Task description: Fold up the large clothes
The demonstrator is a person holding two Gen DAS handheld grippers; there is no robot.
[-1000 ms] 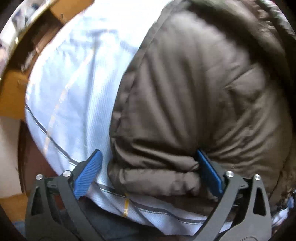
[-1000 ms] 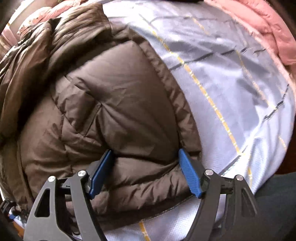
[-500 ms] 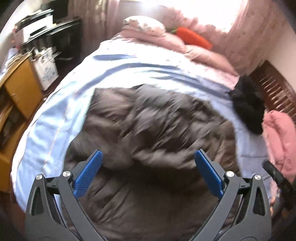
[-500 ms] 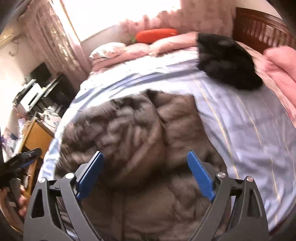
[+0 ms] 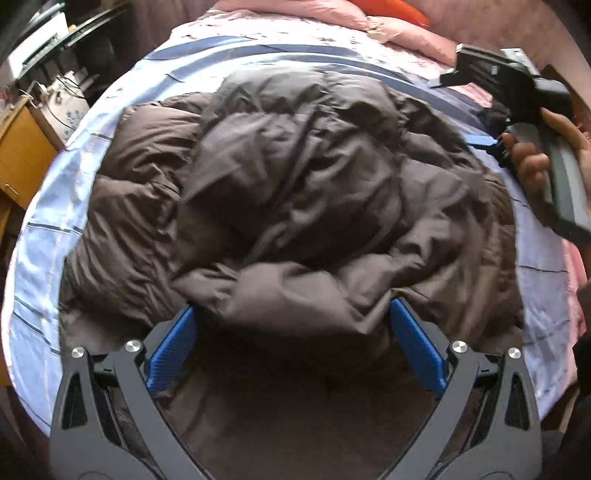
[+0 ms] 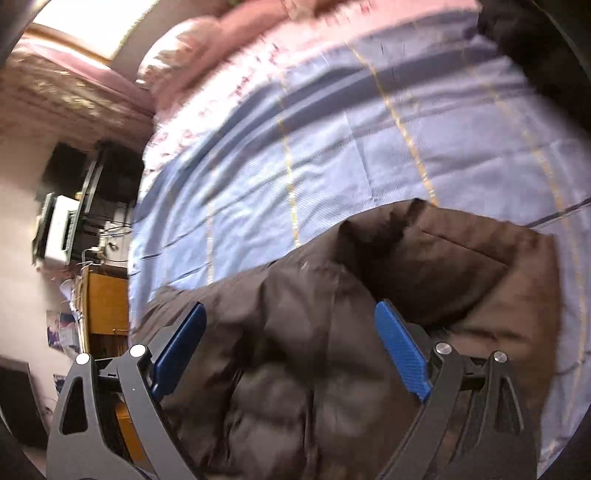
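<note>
A big brown puffer jacket [image 5: 288, 177] lies crumpled on a light blue striped bedsheet [image 5: 48, 229]. My left gripper [image 5: 291, 332] is open, its blue pads on either side of a jacket fold at the near edge. My right gripper [image 6: 291, 332] is open over the jacket's far part [image 6: 424, 258], above the sheet [image 6: 332, 155]. The right gripper, held in a hand, also shows in the left wrist view [image 5: 517, 96] at the upper right.
Pink pillows and bedding [image 5: 388, 26] and an orange cushion [image 5: 399, 11] lie at the head of the bed. A wooden cabinet [image 5: 18, 155] and cluttered shelves [image 5: 44, 55] stand to the left. A black garment [image 6: 535, 55] lies on the sheet.
Both grippers lifted from the jacket's near edge. The left one now sits over a jacket fold; the right one swung out to the jacket's far right side.
</note>
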